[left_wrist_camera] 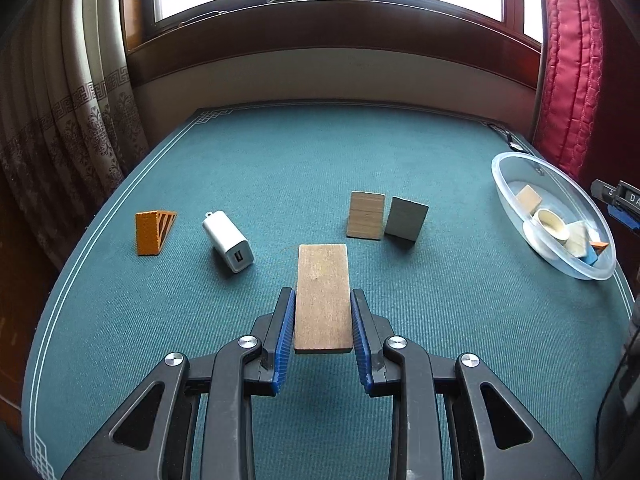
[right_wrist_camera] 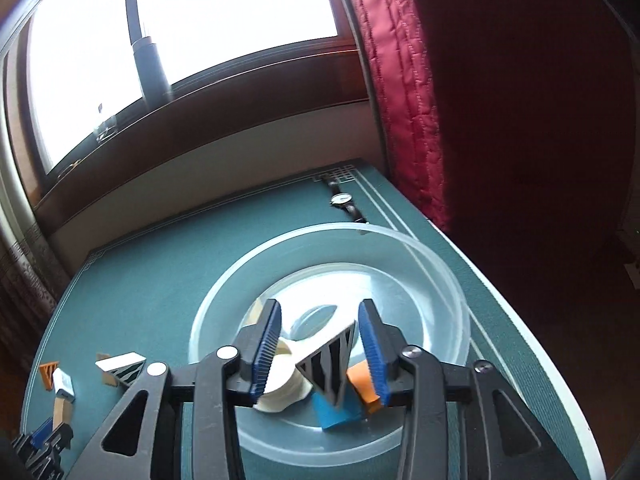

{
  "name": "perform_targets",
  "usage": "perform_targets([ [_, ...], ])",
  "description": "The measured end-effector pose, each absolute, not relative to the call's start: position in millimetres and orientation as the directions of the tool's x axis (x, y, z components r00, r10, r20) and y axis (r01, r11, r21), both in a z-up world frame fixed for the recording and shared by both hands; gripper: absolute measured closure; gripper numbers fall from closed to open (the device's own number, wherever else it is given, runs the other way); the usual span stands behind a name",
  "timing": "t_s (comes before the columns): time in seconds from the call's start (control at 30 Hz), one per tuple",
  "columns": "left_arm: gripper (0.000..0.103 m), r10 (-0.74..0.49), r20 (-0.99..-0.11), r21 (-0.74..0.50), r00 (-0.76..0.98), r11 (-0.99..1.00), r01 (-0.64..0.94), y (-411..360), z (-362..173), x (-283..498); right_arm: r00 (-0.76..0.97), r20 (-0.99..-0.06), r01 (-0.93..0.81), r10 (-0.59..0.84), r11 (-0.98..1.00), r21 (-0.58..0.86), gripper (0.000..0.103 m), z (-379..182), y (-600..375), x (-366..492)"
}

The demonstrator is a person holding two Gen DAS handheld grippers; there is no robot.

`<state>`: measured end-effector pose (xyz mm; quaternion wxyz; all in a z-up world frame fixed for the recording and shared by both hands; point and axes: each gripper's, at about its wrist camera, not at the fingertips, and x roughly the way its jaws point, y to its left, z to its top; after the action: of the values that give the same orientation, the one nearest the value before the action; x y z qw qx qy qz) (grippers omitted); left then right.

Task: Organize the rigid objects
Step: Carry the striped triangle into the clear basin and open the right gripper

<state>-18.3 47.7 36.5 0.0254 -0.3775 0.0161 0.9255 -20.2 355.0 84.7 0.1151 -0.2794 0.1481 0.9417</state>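
Left gripper clamped on a flat wooden block, pads pressed on both long edges, block lifted off the bench and pointing away from the camera. Past it on the green bench cloth: orange ribbed wedge far left, white USB charger lying on its side just right of the wedge, then a brown wooden tile and a grey tile side by side, edges touching or nearly so, can't tell which. Clear plastic bowl at the right edge of the bench, holding a cream ring, pale wooden pieces, a blue piece and an orange piece.

Right gripper parted, hanging over the same bowl. Dark ribbed wedge between the fingers but clear of both blue pads, tilted, blurred, above the bowl contents; resting or mid-air, can't tell. Under it: cream ring, blue block, orange block. Wristwatch lying on the bench beyond the bowl, near the far corner. Red quilted curtain to the right, window behind.
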Motion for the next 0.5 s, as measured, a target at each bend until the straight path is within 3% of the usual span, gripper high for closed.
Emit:
perform_targets([
  [0.3,0.075,0.075,-0.692,0.032,-0.718,-0.990,-0.134,88.4,45.8,-24.5,-0.810,-0.559,-0.374,0.181,-0.892,0.254,0.048,70.5,378.7,-12.1],
  [0.4,0.075,0.105,-0.691,0.027,-0.715,-0.985,-0.171,107.0,50.2,-29.1,-0.818,-0.534,-0.391,0.214,-0.888,0.242,0.032,70.9,377.8,-7.5],
  [0.5,0.075,0.140,-0.687,0.021,-0.714,-0.977,-0.212,127.1,54.7,-35.3,-0.824,-0.508,-0.406,0.252,-0.887,0.219,0.027,72.5,374.6,-2.6],
])
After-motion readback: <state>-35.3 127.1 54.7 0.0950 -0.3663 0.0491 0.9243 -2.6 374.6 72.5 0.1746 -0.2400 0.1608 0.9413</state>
